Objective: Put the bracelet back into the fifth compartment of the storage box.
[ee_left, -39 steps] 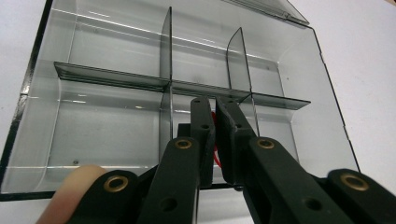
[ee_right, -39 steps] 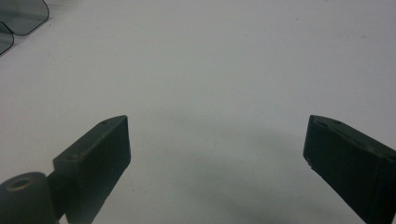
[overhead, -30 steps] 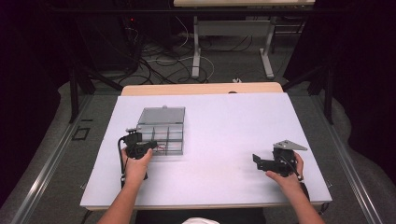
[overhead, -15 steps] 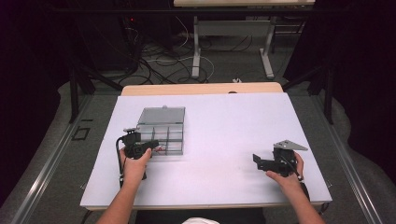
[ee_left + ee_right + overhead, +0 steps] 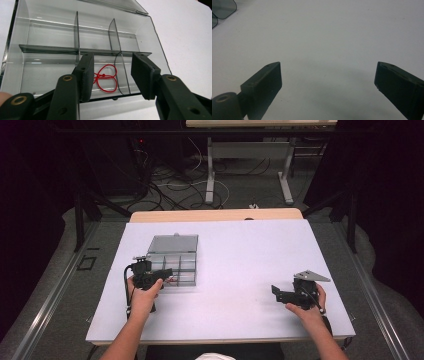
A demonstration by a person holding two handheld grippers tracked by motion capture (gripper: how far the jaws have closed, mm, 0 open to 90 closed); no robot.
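Observation:
A clear plastic compartment box [image 5: 172,260] lies on the white table [image 5: 240,250] with its lid folded back. My left gripper [image 5: 150,275] hovers over the box's near edge. In the left gripper view [image 5: 113,62] the jaws have just been opening, and neither pad presses on anything. A thin red loop of cord [image 5: 106,78] lies loose on the floor of the near middle compartment, seen between the jaws. My right gripper [image 5: 292,292] rests near the table's right front. Its jaws [image 5: 328,67] stand wide open over bare table.
The box's dividers [image 5: 77,32] split it into several compartments, the others holding nothing that I can see. A corner of the box's lid [image 5: 222,8] shows at the top left of the right gripper view. Cables and table legs [image 5: 210,165] lie on the floor beyond.
The left gripper has shifted only slightly at the box's near edge. The right gripper has stayed where it was.

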